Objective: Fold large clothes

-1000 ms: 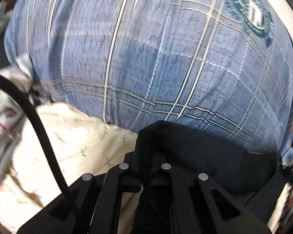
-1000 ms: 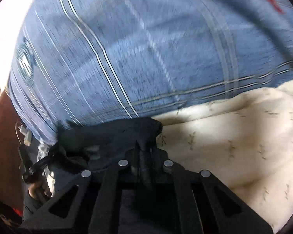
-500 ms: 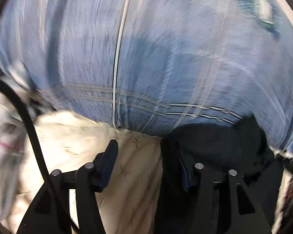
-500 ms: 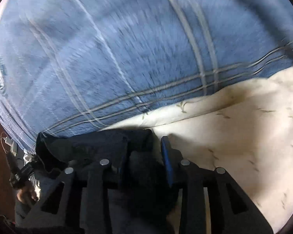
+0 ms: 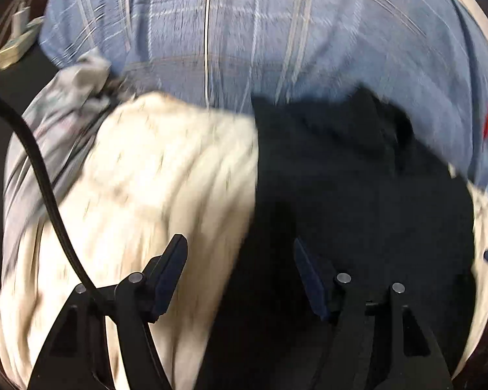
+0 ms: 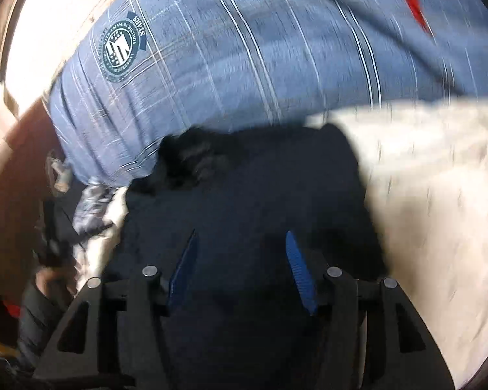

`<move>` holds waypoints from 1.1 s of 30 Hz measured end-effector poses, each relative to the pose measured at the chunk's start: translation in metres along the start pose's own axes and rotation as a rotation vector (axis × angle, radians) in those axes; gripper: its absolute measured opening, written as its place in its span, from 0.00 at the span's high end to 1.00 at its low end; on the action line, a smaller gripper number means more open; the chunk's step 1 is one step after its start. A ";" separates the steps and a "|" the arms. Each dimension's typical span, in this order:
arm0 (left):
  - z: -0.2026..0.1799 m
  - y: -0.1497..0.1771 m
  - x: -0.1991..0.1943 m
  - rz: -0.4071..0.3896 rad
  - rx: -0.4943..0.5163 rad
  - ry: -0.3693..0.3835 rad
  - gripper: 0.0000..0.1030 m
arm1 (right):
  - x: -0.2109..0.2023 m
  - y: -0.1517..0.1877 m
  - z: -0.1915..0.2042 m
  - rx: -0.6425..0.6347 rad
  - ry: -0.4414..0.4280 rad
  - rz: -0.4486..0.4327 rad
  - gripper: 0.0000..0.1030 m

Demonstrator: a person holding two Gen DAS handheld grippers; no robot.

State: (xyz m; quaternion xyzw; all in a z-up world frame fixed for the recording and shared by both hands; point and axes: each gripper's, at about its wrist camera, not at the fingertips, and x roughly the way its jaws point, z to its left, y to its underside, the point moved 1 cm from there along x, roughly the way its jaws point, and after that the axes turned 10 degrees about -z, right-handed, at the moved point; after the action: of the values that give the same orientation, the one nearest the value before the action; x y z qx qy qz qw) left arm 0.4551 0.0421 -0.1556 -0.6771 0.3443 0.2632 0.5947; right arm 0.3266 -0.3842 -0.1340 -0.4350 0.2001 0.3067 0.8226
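A dark navy garment (image 5: pixel 358 195) lies on a cream patterned sheet (image 5: pixel 146 178), its far end against a blue plaid pillow (image 5: pixel 244 32). It also shows in the right wrist view (image 6: pixel 250 201), beside the cream sheet (image 6: pixel 439 195) and the pillow (image 6: pixel 244 65). My left gripper (image 5: pixel 240 250) is open and empty, over the garment's left edge. My right gripper (image 6: pixel 240 243) is open and empty, just above the garment's middle. Both views are motion-blurred.
A grey patterned cloth (image 5: pixel 65 104) lies bunched at the left of the sheet. A black cable (image 5: pixel 45 175) crosses the left wrist view. A white charger (image 5: pixel 13 42) sits at far left. A brown wooden edge (image 6: pixel 13 169) runs along the left of the right wrist view.
Both grippers were shut on the dark garment a second ago; both have opened and let it go. The garment now lies flat on the sheet. Both grippers have pulled back.
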 end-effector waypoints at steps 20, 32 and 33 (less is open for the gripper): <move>0.004 0.075 -0.024 0.041 -0.367 0.249 0.23 | -0.010 0.073 -0.075 0.661 -0.067 -0.046 0.42; 0.011 0.070 -0.045 0.047 -0.497 0.267 0.20 | 0.003 0.070 -0.069 0.559 0.028 -0.028 0.40; 0.015 0.067 -0.058 0.024 -0.507 0.266 0.20 | 0.005 0.069 -0.067 0.555 0.026 -0.028 0.40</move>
State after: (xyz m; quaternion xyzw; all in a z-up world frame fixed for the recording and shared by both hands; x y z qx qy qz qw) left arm 0.3674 0.0620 -0.1557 -0.8287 0.3504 0.2566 0.3530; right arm 0.2790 -0.4090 -0.2145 -0.1997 0.2812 0.2233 0.9117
